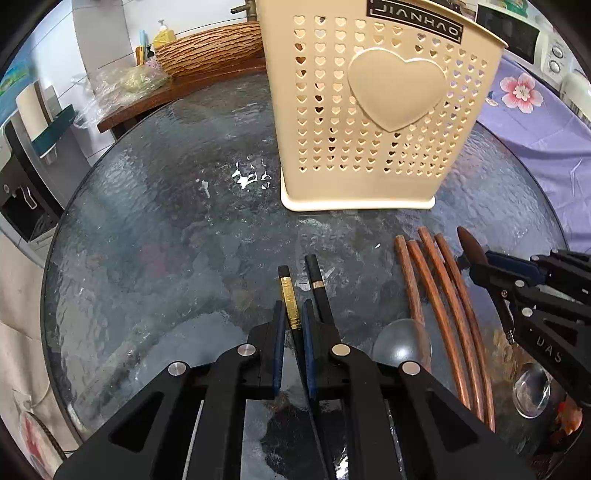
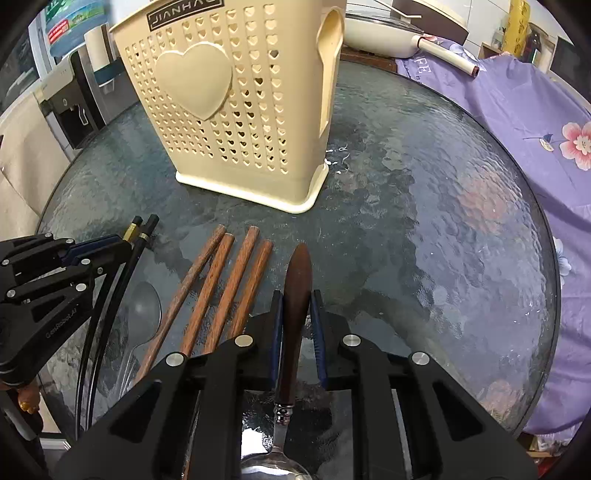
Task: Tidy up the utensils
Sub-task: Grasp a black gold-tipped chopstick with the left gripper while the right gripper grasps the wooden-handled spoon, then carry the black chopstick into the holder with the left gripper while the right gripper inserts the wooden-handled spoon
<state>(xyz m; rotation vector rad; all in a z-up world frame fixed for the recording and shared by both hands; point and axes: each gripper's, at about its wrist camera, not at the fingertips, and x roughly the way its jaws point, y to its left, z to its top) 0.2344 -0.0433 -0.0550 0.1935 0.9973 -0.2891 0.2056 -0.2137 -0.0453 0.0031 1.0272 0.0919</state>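
A cream utensil holder with heart holes stands upright on the round glass table; it also shows in the right wrist view. My left gripper is shut on a black chopstick with a gold band; a second black chopstick lies just right of the fingers. My right gripper is shut on the dark wooden handle of a metal spoon, whose bowl is near the camera. Several brown wooden chopsticks lie side by side between the grippers. A grey spoon lies left of them.
A purple floral cloth covers the surface right of the table. A wooden shelf with a woven basket sits behind the table. A white pan stands at the back. A water dispenser stands at the left.
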